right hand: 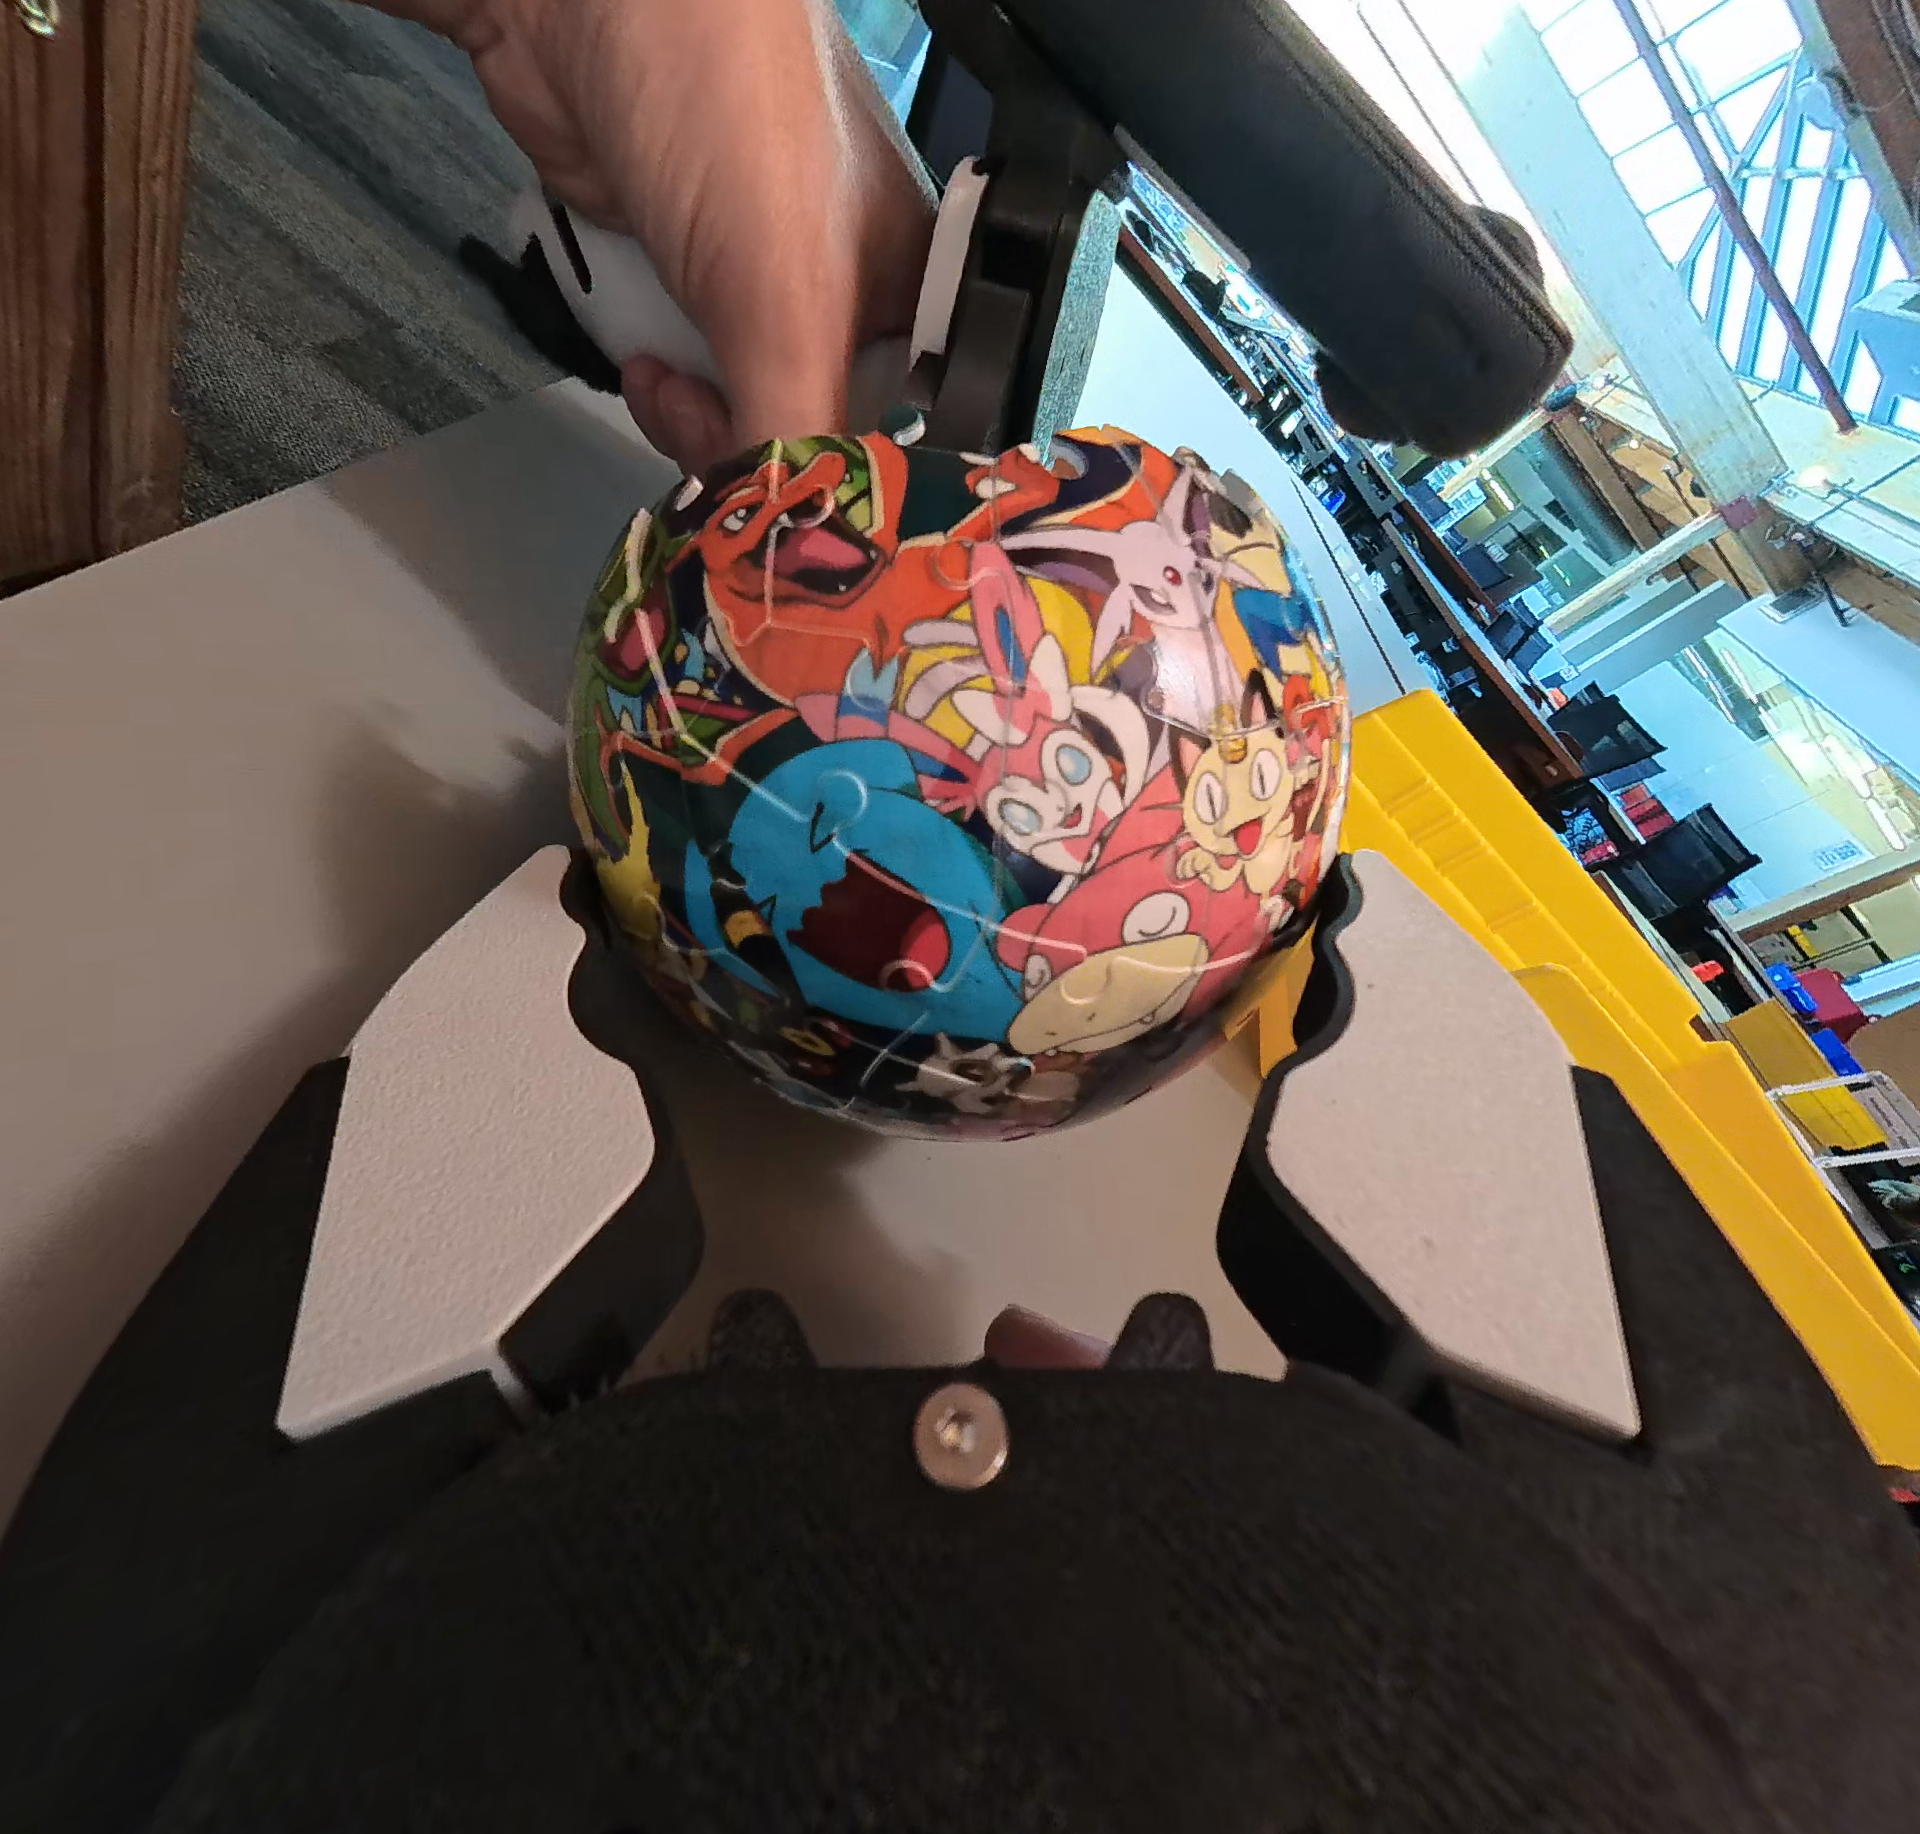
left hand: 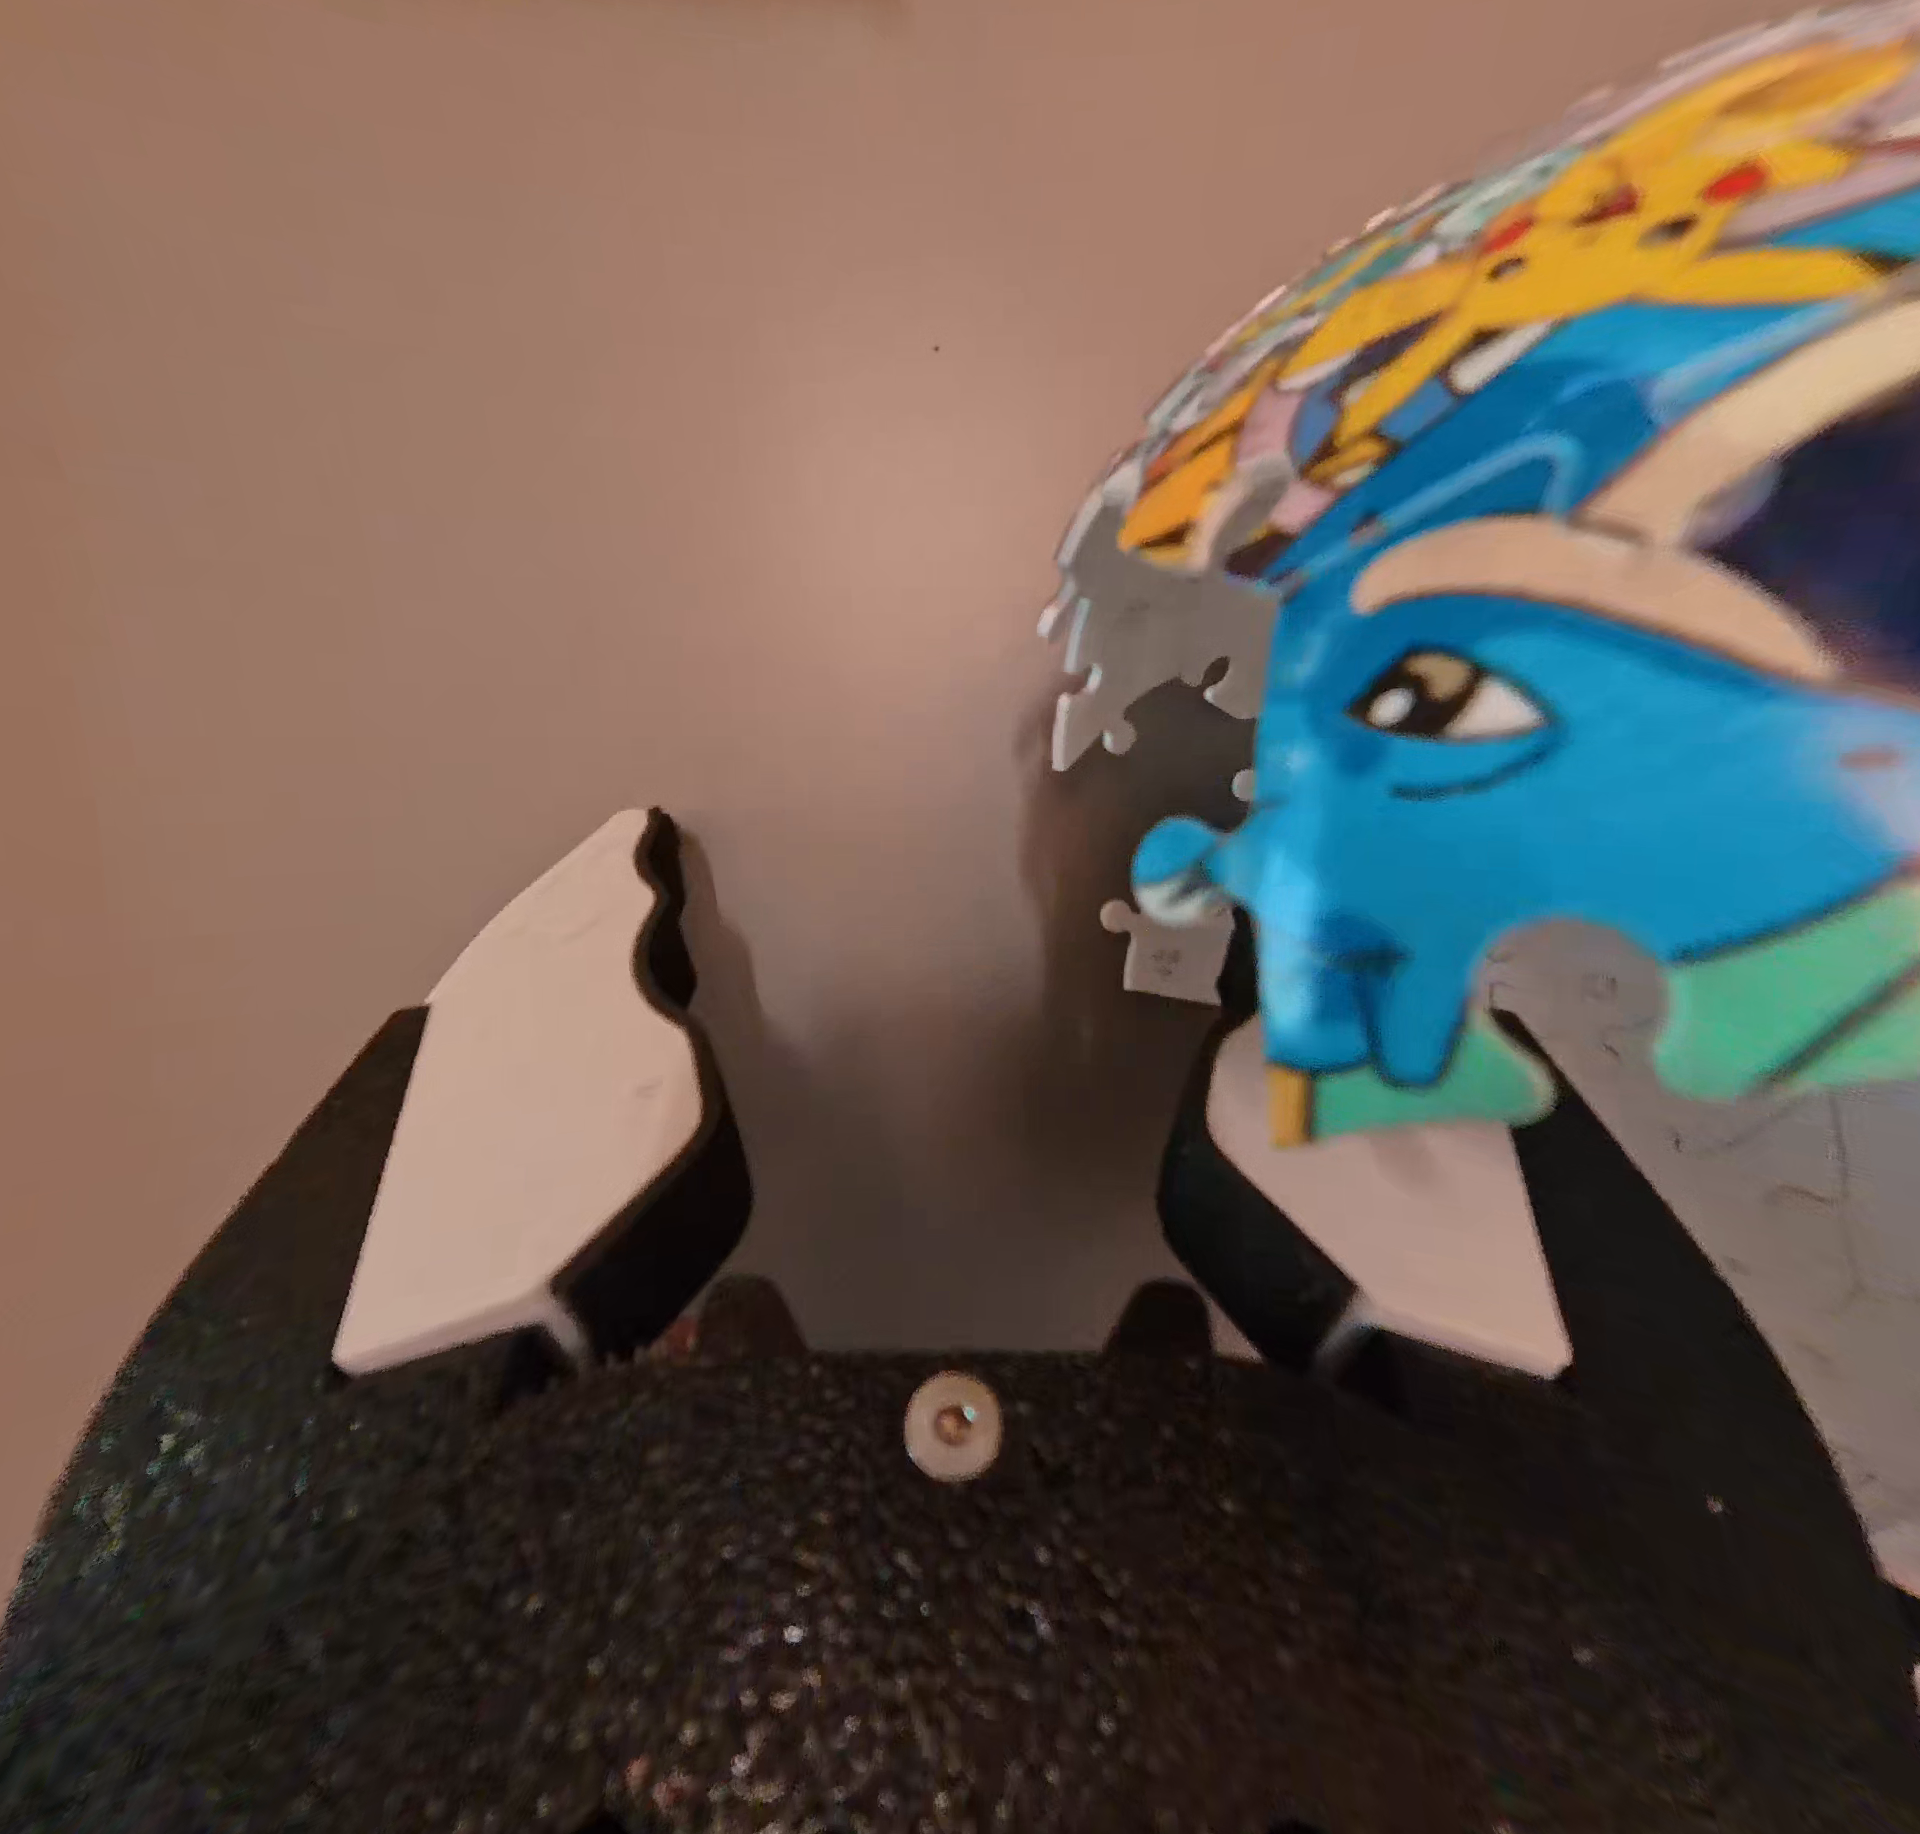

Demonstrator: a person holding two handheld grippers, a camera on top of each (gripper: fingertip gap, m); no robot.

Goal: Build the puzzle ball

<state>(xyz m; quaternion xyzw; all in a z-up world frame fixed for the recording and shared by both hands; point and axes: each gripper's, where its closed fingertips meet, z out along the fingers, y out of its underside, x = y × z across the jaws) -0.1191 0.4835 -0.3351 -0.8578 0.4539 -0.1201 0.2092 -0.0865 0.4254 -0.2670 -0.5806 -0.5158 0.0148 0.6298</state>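
The puzzle ball (right hand: 961,787) sits clamped between the right hand-held gripper (right hand: 961,891) fingers, above the table (right hand: 260,693). The left hand-held gripper (left hand: 940,911) is wide open and empty; the ball's unfinished gap lies off its right fingertip, so it's nearest.

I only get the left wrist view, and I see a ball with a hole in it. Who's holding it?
Observer: The right gripper grips the puzzle ball, one finger on each side.
Operator: Does that side have holes too?
Observer: No, the side facing the right wrist camera looks fully pieced together.
Operator: Is anything else nearby?
Observer: A yellow bin sits to the right of the ball.
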